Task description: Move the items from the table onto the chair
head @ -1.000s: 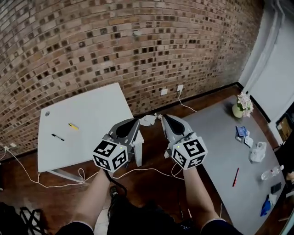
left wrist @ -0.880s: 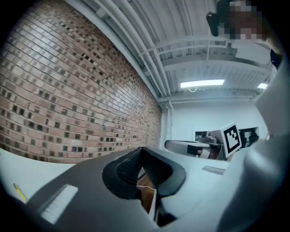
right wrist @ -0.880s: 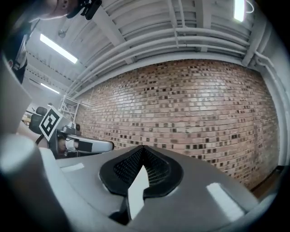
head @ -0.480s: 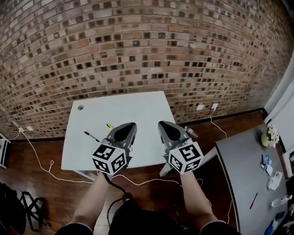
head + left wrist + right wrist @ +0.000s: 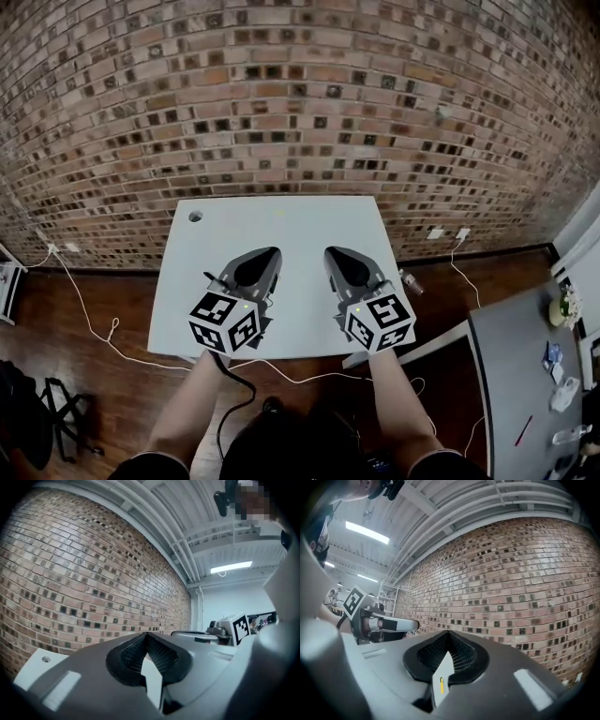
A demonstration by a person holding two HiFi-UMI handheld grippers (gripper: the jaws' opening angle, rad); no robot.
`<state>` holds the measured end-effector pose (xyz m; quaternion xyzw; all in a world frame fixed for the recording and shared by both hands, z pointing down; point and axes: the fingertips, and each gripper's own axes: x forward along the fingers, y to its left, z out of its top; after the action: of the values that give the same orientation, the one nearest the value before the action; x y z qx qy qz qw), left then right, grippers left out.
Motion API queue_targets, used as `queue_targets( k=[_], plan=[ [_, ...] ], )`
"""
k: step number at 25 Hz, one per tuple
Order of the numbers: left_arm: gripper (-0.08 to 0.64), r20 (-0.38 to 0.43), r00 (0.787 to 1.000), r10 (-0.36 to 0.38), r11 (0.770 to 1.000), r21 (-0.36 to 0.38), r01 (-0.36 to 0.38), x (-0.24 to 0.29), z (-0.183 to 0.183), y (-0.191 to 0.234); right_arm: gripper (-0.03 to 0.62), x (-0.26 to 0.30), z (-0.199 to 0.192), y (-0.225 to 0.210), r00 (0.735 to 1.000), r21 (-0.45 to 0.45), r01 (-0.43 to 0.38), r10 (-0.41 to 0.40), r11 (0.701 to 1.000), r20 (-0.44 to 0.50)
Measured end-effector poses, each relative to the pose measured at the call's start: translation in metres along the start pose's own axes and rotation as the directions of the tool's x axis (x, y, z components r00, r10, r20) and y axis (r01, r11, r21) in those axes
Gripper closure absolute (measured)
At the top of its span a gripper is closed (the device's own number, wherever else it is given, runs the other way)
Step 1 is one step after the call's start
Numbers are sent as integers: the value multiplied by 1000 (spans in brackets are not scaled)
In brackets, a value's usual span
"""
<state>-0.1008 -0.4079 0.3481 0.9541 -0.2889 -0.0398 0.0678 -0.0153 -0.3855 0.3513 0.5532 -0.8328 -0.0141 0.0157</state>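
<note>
A white table (image 5: 281,225) stands against the brick wall, right below both grippers. My left gripper (image 5: 271,252) hangs over its front middle with the jaws shut and nothing between them. My right gripper (image 5: 330,252) is level beside it, also shut and empty. In the right gripper view a small yellow marker (image 5: 441,683) lies on the table top, seen through the slit under the right gripper's (image 5: 449,633) closed tips. The left gripper (image 5: 147,633) shows only bare white table below its tips. In the head view the grippers hide the rest of the table's items. No chair is in view.
A round cable hole (image 5: 195,217) sits in the table's far left corner. A white cable (image 5: 94,323) trails over the wooden floor at left. At the right edge stands a grey table (image 5: 516,375) with a flower vase (image 5: 566,306) and small items.
The view has swung left, from the gap between the two tables to the white table, now centred under the grippers. Both grippers stayed shut, and the table's pens slipped behind them.
</note>
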Motion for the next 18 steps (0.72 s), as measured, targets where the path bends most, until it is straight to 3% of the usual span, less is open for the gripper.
queue_targets(
  k=[8, 18],
  plan=[
    [548, 5, 999, 46, 999, -17, -46, 6, 3, 19, 591, 26, -1, 7, 997, -4, -72, 72, 997, -20],
    [548, 22, 998, 66, 998, -12, -66, 10, 7, 33, 591, 45, -2, 7, 995, -6, -98, 98, 995, -31]
  ],
)
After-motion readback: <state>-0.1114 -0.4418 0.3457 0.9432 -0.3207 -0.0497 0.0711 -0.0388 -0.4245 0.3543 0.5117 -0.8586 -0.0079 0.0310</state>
